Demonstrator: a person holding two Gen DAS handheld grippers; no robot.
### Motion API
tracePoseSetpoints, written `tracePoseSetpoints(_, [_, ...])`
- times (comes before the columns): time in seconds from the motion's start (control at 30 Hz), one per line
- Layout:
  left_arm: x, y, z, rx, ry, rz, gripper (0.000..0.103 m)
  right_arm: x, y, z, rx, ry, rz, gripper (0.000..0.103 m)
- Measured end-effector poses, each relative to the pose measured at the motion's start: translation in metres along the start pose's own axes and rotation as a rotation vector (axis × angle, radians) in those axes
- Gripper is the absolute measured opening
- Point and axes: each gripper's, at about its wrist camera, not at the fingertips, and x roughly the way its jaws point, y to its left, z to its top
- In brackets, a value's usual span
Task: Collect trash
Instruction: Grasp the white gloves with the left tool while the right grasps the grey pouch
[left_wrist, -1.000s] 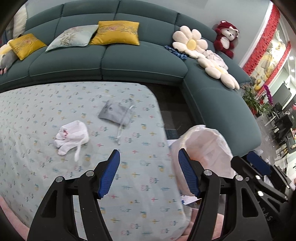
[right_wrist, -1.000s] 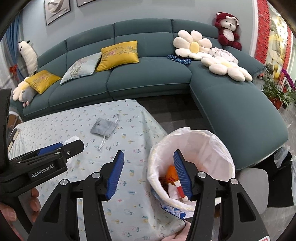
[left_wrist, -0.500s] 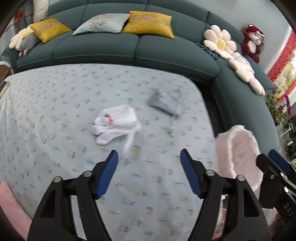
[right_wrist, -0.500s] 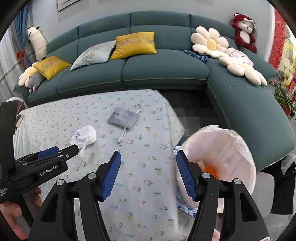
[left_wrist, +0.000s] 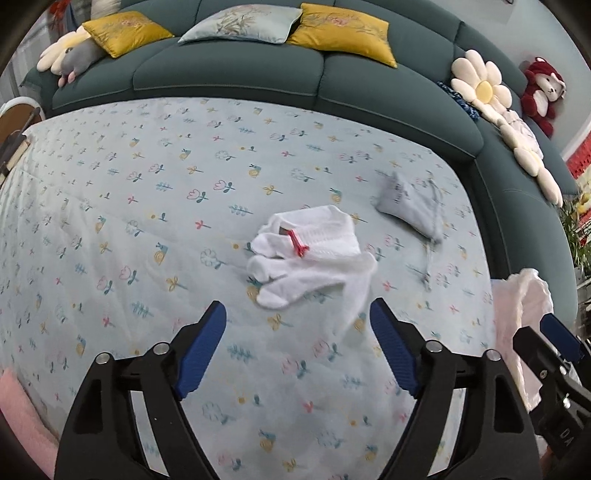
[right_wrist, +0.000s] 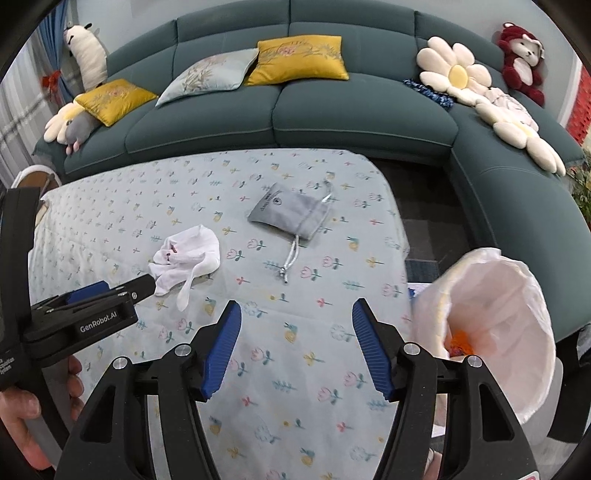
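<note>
A white pair of socks with a red tag (left_wrist: 310, 254) lies on the flowered tablecloth (left_wrist: 147, 206); it also shows in the right wrist view (right_wrist: 184, 258). A grey drawstring pouch (left_wrist: 410, 206) lies to its right, also in the right wrist view (right_wrist: 291, 214). A white-lined trash bin (right_wrist: 495, 328) stands off the table's right edge, with orange trash inside. My left gripper (left_wrist: 297, 347) is open and empty, just short of the socks. My right gripper (right_wrist: 295, 347) is open and empty above the cloth, left of the bin.
A teal corner sofa (right_wrist: 332, 110) with yellow cushions (right_wrist: 295, 59), flower pillows (right_wrist: 454, 77) and a red teddy bear (right_wrist: 521, 59) runs behind and right of the table. Dark floor (right_wrist: 424, 206) lies between table and sofa. The bin's edge shows in the left wrist view (left_wrist: 524, 325).
My left gripper has swung left from the bin and come closer to the socks. My right gripper has moved left off the bin, over the table.
</note>
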Motion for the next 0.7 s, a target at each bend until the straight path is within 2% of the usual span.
tracePoseSetpoints(0.17, [0.023, 0.003, 0.016, -0.012, 0.022, 0.010, 0.086, 0.025, 0.003, 0.017, 0.017, 0.015, 0.013, 0.060])
tracePoseSetpoints(0.23, [0.033, 0.005, 0.023, -0.021, 0.038, 0.017, 0.090, 0.037, 0.003, 0.027, 0.038, 0.015, 0.019, 0.067])
tracePoseSetpoints(0.47, [0.066, 0.004, 0.038, -0.050, 0.083, 0.010, 0.091, 0.081, -0.009, 0.061, 0.120, 0.027, 0.016, 0.070])
tracePoseSetpoints(0.63, [0.090, 0.003, 0.040, -0.059, 0.114, 0.035, 0.092, 0.113, -0.013, 0.080, 0.161, 0.041, 0.010, 0.073])
tracePoseSetpoints(0.7, [0.092, 0.001, 0.038, -0.034, 0.086, 0.064, 0.094, 0.128, -0.011, 0.086, 0.155, 0.057, -0.004, 0.073])
